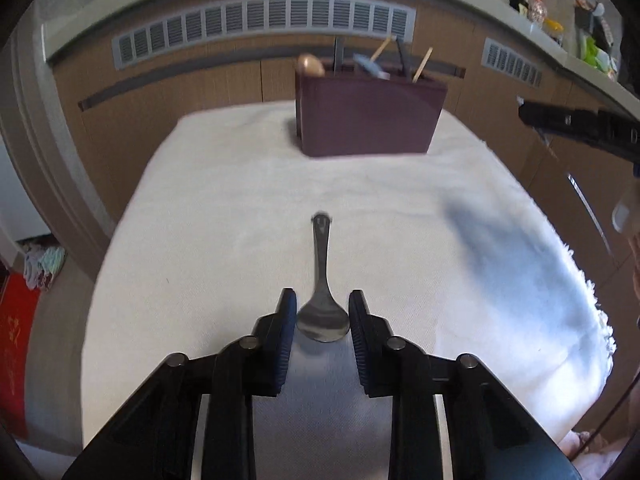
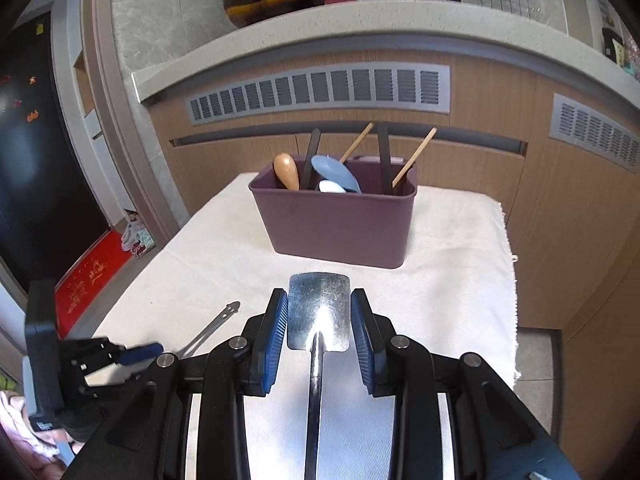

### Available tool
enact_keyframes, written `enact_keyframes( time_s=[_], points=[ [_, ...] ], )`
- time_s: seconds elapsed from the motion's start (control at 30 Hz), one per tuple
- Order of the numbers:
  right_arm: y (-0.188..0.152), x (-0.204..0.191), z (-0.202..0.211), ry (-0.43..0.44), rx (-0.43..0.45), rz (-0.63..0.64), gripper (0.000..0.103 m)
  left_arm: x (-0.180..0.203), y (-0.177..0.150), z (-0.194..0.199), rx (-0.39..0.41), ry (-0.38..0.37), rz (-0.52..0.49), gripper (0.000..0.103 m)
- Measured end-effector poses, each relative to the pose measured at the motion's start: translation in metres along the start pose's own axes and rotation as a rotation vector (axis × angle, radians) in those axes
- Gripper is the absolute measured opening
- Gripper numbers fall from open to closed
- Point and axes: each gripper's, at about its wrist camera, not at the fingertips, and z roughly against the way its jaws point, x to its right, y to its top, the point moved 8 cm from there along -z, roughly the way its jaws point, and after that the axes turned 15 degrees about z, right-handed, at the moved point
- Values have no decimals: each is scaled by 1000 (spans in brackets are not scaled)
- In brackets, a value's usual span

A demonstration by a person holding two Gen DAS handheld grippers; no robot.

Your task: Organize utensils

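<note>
Two metal utensils remain outside the purple bin (image 2: pixel 336 228) at the tabletop's (image 2: pixel 452 248) far end. Left gripper (image 1: pixel 322 312) fingers narrowly bracket the spoon (image 1: pixel 322 300) bowl, handle pointing far. Right gripper (image 2: pixel 319 312) fingers flank the spatula (image 2: pixel 319 312) blade; only the right view shows it. Contact is unclear in both.
</note>
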Motion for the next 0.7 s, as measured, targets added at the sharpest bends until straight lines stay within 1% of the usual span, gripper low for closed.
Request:
enact_keyframes(
  time_s=[0.03, 0.17, 0.23, 0.27, 0.4, 0.43, 0.5, 0.53, 0.6, 0.67, 0.7],
  points=[
    [2, 0, 6, -3, 12, 2, 29, 3, 7, 5, 16, -8, -4, 4],
    [9, 0, 20, -24, 57, 20, 29, 12, 36, 25, 101, -30, -27, 4],
    [10, -1, 22, -30, 61, 32, 29, 14, 45, 29, 114, -43, -25, 4],
    [10, -1, 21, -31, 56, 36, 29, 13, 48, 30, 104, -51, -19, 4],
    [2, 0, 14, -22, 27, 30, 29, 0, 44, 10, -8, -55, 12, 7],
    [1, 1, 13, -17, 23, 27, 29, 0, 40, -2, -75, -59, 5, 8],
    [-1, 3, 9, -15, 15, 21, 29, 3, 33, -19, -156, -90, 11, 12],
    [-1, 4, 7, -16, 11, 19, 29, 5, 31, -29, -196, -92, 18, 16],
    [-2, 6, 4, -15, 2, 14, 29, 8, 33, -50, -257, -52, 16, 16],
    [-4, 7, 2, -13, -2, 15, 29, 12, 36, -70, -311, -3, -26, 16],
    [-5, 7, 2, -13, -3, 15, 29, 12, 36, -79, -335, 33, -52, 16]
  ],
)
